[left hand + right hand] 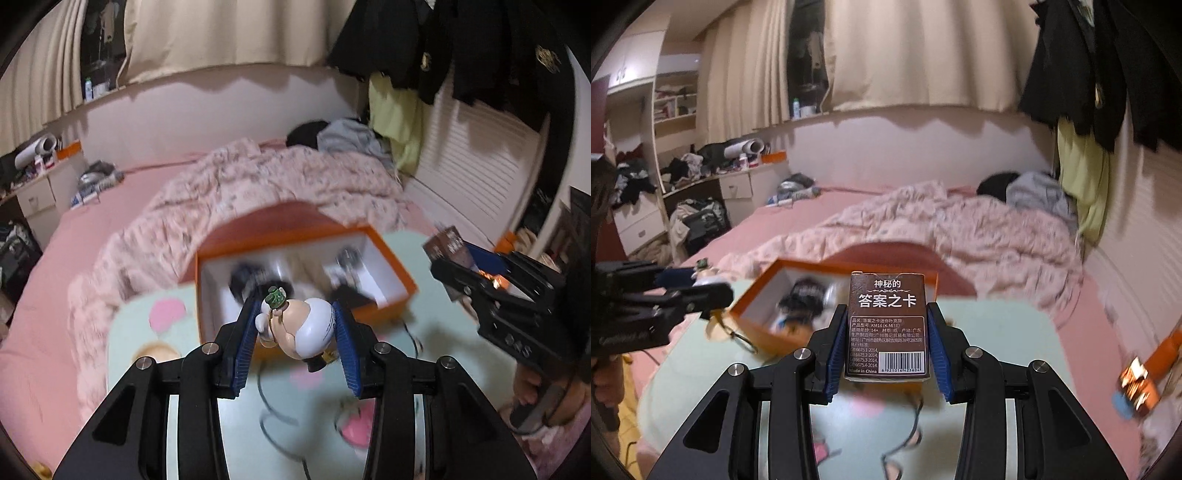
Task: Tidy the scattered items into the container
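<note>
Both hands loaded right now. Left gripper (297,325) is clamped on a small plastic cartoon figurine, peach body w/ white shorts and a green bit on top (299,328), blue pads (245,347) pressing either side. It sits centre frame in the left wrist view, hanging just short of the near wall of the orange cardboard box with the white lining (391,258), which stands open on the pale mint worktop with pink blobs (155,321).

Right gripper (886,345) is shut on a brown card-deck box w/ white Chinese lettering and a barcode (886,325), held upright, centre of the right wrist view. The orange box is left of centre there, tilted in the fisheye, dark stuff already inside, too blurred to name.

How to do this well, imo: one hand at a time. Figurine is closer, so carry it over the near wall first, clear the rim properly, then go down into a free patch of white floor before letting go; it's rounded and prob rolls if dropped from height. Keep the deck high and off to the right meanwhile so the two grippers don't clash over the opening. Deck should then go in flat along a wall. An orange strap w/ a shiny metal buckle (1137,380) at the lower right looks like the next pick.
</note>
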Demonstrator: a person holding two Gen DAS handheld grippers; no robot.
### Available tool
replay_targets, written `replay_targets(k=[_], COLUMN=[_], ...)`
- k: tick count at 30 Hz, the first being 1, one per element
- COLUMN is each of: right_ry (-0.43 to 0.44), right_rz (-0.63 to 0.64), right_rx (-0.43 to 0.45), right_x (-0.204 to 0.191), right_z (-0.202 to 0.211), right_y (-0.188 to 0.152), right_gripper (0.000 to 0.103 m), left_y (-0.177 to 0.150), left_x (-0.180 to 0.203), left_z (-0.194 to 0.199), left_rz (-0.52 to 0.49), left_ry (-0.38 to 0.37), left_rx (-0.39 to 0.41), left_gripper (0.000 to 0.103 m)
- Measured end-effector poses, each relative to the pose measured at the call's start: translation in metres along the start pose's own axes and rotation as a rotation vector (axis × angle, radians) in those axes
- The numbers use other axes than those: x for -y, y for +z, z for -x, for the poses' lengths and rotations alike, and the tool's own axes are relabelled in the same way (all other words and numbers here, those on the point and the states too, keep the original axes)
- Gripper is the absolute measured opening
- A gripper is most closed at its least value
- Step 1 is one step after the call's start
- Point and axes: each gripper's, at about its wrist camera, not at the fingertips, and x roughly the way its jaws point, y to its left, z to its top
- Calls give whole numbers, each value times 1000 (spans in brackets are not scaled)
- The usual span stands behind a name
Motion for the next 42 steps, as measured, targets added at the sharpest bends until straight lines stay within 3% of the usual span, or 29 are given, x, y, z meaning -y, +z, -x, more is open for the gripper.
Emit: replay_targets(k=[7,12,13,14,15,17,20,29,34,38,42], right_ry=[-15,-11,-6,-13,-28,-26,-25,-15,9,18,8], right_rz=[33,47,58,62,51,28,27,24,13,-2,-22], right_rx=[5,-47,-101,-161,-187,-190,-180,-147,-123,-131,-181], right_x=[0,-1,-2,-3,-3,-1,2,-3,-7,-11,-12], right_z=[-30,-63,-77,-92,-100,-106,-106,-92,-65,-40,-26], right_y=[21,17,13,8,5,-3,-6,1,5,-2,-32], right_gripper=[40,40,42,45,52,53,60,61,61,68,76], left_y=[24,19,15,11,6,-1,-4,6,1,-16,-51], left_x=[-9,-14,-15,-15,-16,-18,-21,-24,-17,-8,7], left_z=[-33,-66,-79,-93,-102,-106,-99,-70,-41,-16,-10], left_rz=[33,59,65,77,92,110,118,140,151,169,164], left_ry=[5,1,7,34,64,73,67,28,-2,-1,19], left_rx=[0,-22,-56,-105,-140,-139,-99,-34,-4,3,-49], left_gripper=[42,42,52,71,76,77,77,77,77,78,82])
